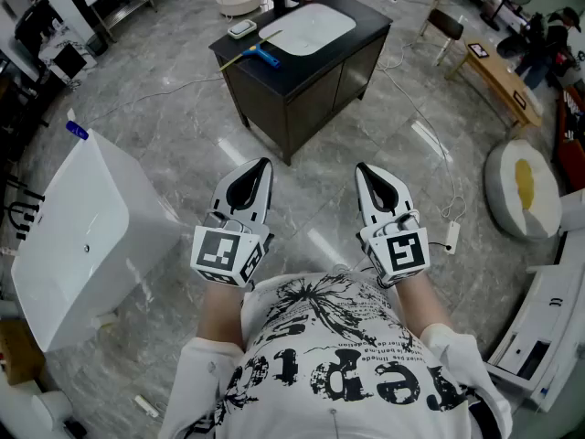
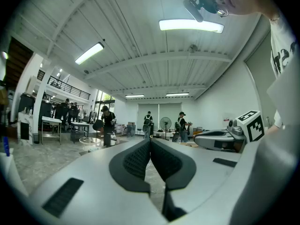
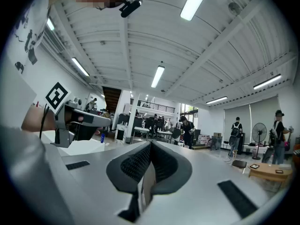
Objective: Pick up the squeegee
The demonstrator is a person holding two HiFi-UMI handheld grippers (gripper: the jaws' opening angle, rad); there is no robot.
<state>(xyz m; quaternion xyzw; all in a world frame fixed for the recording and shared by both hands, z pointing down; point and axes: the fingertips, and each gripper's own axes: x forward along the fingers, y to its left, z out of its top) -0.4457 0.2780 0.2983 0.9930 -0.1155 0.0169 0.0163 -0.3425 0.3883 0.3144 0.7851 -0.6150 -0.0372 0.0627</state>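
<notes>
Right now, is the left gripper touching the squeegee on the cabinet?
Apart. The head view shows the left gripper near the person's body, with grey floor between it and the squeegee lying on the cabinet top.

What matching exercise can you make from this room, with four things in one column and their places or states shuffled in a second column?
Things:
1. squeegee
2. white tub
3. round cushion
4. left gripper

Places or states:
A. on the floor at the head view's right edge
B. shut, nothing between its jaws
C. on top of the dark cabinet, beside the basin
D. on the floor at the head view's left

Pairs: 1-C, 2-D, 3-A, 4-B
</notes>
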